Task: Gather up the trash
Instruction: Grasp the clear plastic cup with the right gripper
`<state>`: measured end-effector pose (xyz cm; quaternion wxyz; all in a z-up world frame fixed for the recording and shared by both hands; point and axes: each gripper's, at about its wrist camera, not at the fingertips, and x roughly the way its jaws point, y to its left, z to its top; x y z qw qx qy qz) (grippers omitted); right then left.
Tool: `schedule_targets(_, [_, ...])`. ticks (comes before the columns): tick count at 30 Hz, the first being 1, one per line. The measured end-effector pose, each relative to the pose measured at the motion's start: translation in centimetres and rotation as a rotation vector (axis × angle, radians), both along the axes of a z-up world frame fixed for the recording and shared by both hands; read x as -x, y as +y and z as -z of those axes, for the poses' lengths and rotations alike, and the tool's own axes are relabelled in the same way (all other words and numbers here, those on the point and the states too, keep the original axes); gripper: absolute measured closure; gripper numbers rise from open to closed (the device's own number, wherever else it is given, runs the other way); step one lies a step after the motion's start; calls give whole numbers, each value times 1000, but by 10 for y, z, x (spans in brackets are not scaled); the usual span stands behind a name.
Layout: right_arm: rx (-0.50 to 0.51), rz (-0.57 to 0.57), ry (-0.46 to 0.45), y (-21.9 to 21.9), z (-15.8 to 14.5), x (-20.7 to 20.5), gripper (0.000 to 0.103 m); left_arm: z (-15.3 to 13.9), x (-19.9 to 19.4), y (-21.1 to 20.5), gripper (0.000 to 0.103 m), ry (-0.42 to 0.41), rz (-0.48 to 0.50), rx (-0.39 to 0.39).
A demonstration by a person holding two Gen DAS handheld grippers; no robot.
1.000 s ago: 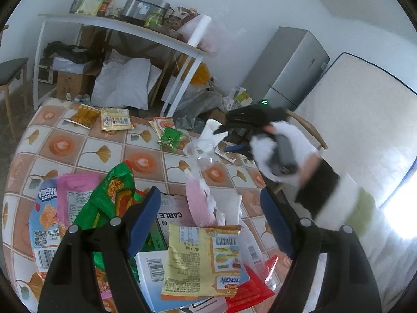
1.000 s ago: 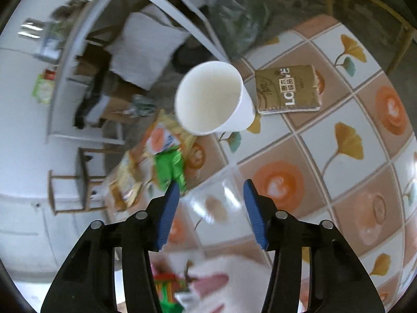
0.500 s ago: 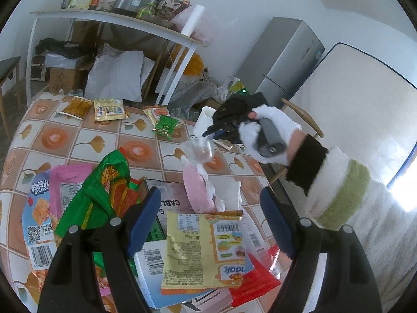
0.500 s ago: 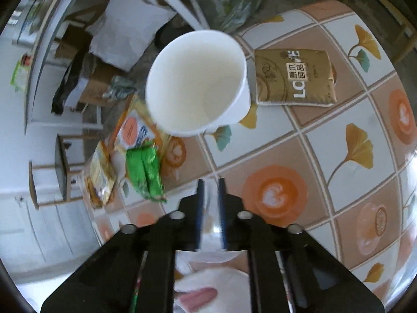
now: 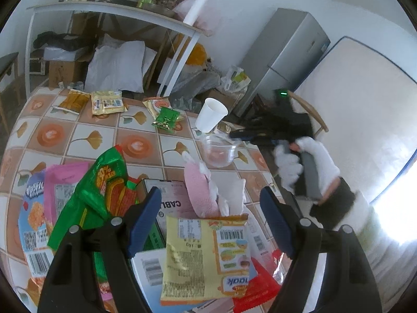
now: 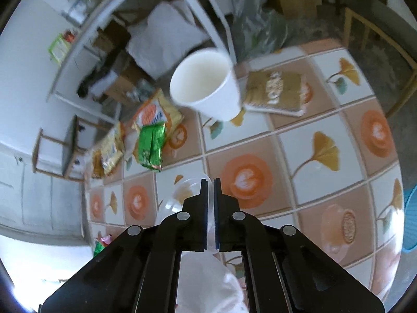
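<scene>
Fingers (image 6: 204, 190) of the right gripper (image 6: 210, 182) pinch the clear plastic cup's (image 5: 219, 150) rim, mouth up; only the left view shows the left gripper (image 5: 209, 208) spread wide.

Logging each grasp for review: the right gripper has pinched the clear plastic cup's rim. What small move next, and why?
Probably carry the clear plastic cup toward the trash pile: the right gripper is shut on its rim, while the left gripper waits open above the heap.
</scene>
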<state>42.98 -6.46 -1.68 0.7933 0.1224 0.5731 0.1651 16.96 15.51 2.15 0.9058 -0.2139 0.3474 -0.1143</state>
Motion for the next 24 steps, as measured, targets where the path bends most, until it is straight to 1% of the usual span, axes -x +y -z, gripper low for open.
schedule_targets(3, [-66,49,-42,-33,-9,11,101,-5,-17,-12,29,24,58,-60])
schedule_targets(6, [-120,102,-74,-66,-15,23,101,-13,-38,-34,28,47,160,-141])
schedule_targets(7, [-138,120,-82,-78,-16,28,101,-15,-47,-45,29,56,208,-176])
schedule_targets(10, [-178,163,-96,-108,-16,43,101,-14,-73,-72,28,103,309,-267])
schedule_targets(11, [-191,178,-99,-119,-15,50,101,-11,-83,-80,28,128,341,-279])
schedule_targets(12, [-199,185,-100,-126,-14,55,101,-6,-97,-90,29,174,375,-293])
schedule_targets(16, [-220,214,-106,-149,-9,76,101,15,-136,-119,35,303,447,-362])
schedule_targets(20, [-252,238,-113,-169,-7,93,101,37,-160,-140,41,388,475,-464])
schedule_targets(24, [-274,257,-111,-185,-5,102,101,59,-169,-156,49,451,505,-547])
